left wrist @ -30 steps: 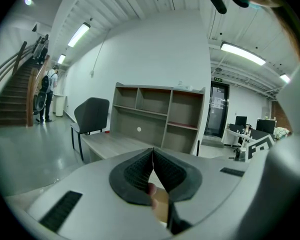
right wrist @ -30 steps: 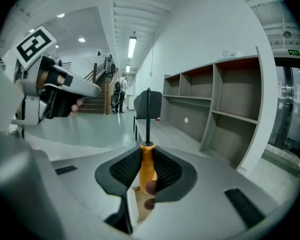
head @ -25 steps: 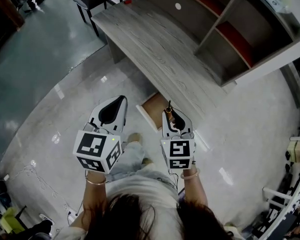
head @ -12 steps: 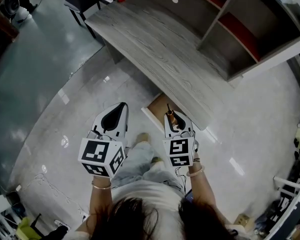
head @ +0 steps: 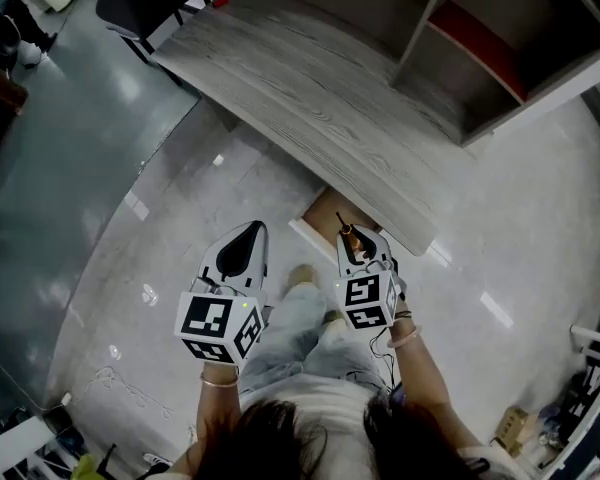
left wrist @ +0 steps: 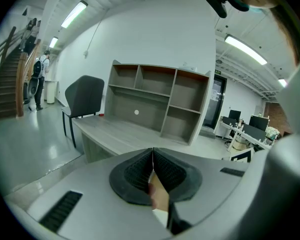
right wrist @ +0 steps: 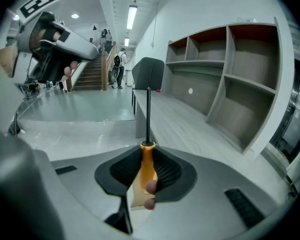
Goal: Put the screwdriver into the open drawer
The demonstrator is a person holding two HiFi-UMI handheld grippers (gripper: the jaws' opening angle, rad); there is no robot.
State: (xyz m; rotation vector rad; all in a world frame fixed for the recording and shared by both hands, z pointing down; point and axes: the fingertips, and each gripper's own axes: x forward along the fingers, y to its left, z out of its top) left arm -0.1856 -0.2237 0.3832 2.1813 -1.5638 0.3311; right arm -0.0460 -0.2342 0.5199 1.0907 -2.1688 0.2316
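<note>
- The right tongs (right wrist: 147, 173) are clenched on the screwdriver (right wrist: 148, 159). They grip its orange handle, and the dark shaft points straight forward, out past the jaws.
- The left tongs (left wrist: 153, 170) are pressed together with nothing between the jaws.
- In the head view both tongs are held over the floor (head: 130, 198) in front of the person. The left one is beside the right one and apart from it.
- The open drawer (head: 323, 218) sticks out from under the near edge of the desk (head: 310, 98). Its brown inside is seen just ahead of the right tongs.
- In that view the screwdriver tip is seen against the drawer.
- A shelf unit (head: 460, 48) stands on the desk.
</note>
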